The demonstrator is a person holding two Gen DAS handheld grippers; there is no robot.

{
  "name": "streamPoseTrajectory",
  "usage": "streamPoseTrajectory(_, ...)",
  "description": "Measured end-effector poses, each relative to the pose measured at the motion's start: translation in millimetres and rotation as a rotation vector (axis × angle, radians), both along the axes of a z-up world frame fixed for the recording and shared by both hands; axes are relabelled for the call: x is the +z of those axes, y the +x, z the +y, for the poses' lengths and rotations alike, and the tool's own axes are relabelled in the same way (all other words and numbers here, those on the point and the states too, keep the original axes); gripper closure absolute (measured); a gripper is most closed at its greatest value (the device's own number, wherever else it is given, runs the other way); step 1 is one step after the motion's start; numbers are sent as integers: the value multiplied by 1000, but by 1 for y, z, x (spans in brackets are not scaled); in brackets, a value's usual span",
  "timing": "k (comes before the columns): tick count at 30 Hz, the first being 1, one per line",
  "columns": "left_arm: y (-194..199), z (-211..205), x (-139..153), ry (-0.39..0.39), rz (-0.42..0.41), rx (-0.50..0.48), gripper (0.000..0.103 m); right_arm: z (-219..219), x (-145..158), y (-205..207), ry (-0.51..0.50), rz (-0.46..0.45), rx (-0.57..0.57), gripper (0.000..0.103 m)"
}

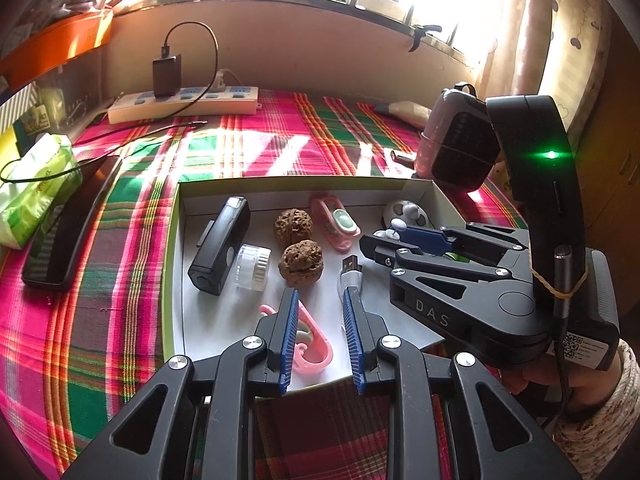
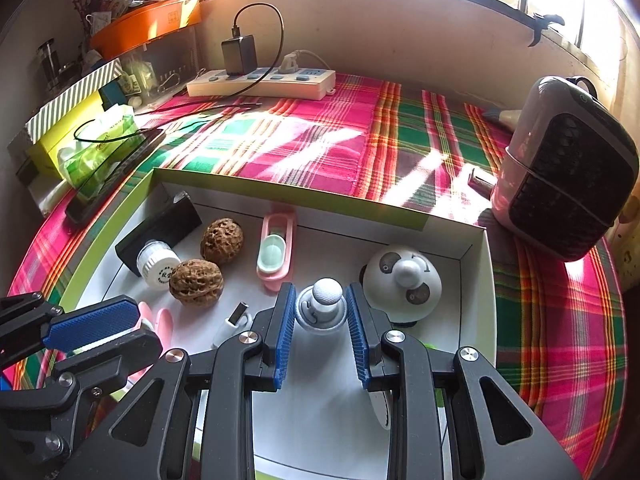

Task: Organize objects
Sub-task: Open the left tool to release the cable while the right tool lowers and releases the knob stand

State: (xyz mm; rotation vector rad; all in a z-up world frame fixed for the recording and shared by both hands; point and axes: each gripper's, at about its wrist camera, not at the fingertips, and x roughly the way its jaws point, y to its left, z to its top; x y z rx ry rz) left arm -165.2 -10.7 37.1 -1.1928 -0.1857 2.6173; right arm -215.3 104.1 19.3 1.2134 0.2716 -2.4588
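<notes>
So the thing in play here is a small white figurine (image 2: 322, 308): round dimpled ball for a head, sitting on a greyish round base, pretty glossy in the sunlight. It's standing upright inside the shallow white box (image 2: 476, 280) with the lime-green outer rim, toward the box's right wall and just in front of the white panda-face dome (image 2: 404, 280), which looks like it's touching or nearly touching it.

The right gripper (image 2: 320, 300) has its blue ribbed pads on either side of the figurine, and the gap is about as narrow as the toy itself. Can't honestly tell whether the pads are pressing on it or just flanking it, but it's right between the fingertips.

The left gripper (image 1: 320, 300) is spread a little with nothing between the pads, hanging over the box's near edge. A pink curved clip (image 1: 312, 344) lies under its left finger, and a white USB adapter (image 1: 351, 270) sits just beyond its right fingertip.

Rest of the box: two wrinkly brown walnuts (image 2: 208, 264) near the middle, a pink holder with a mint-green insert (image 2: 276, 252) beside them, a small white ribbed-cap bottle (image 2: 158, 264) touching a black rectangular gadget (image 1: 220, 248) toward the left wall. The box sits on a pink-and-green plaid cloth (image 2: 320, 144).
</notes>
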Motion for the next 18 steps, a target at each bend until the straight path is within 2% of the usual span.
streamPoseTrajectory(18,2,0,1,-15,-4,6,82,-2,-4,0,9,-10,-10,75)
